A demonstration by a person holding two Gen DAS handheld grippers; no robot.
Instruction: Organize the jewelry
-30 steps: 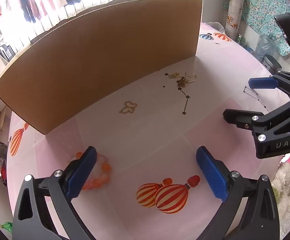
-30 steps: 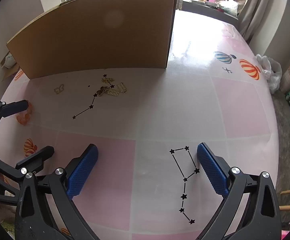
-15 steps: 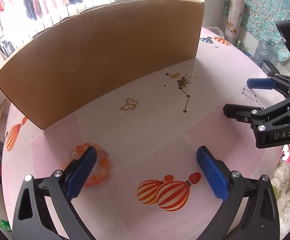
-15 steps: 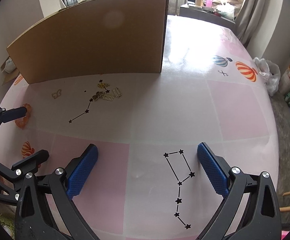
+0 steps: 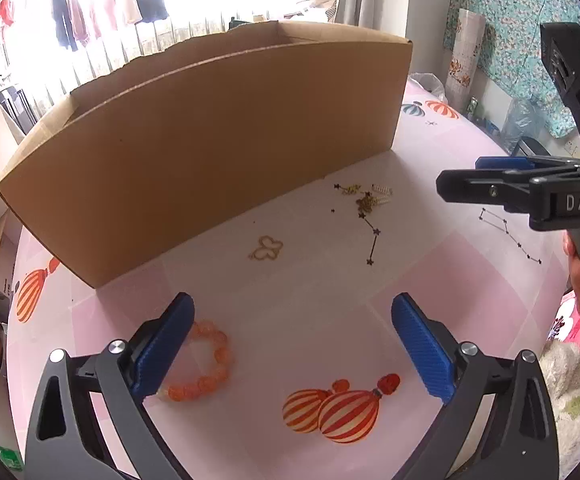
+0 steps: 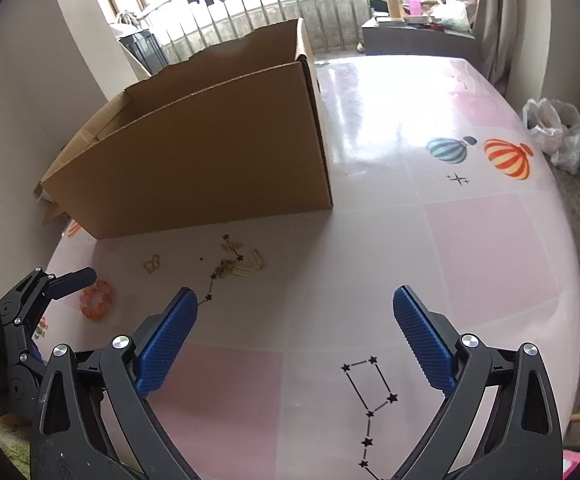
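So both grippers are spread wide with nothing in them. The left gripper (image 5: 292,354) hovers low over the pink table (image 5: 314,288), and the orange bead bracelet (image 5: 203,364) lies flat right beside its left fingertip. The right gripper (image 6: 296,344) hangs above a printed constellation. Just in front of the cardboard box (image 6: 209,152) lies a small tangle of gold jewelry (image 6: 241,264), with a gold butterfly piece (image 5: 265,249) lying apart from it, between the tangle and the bracelet.
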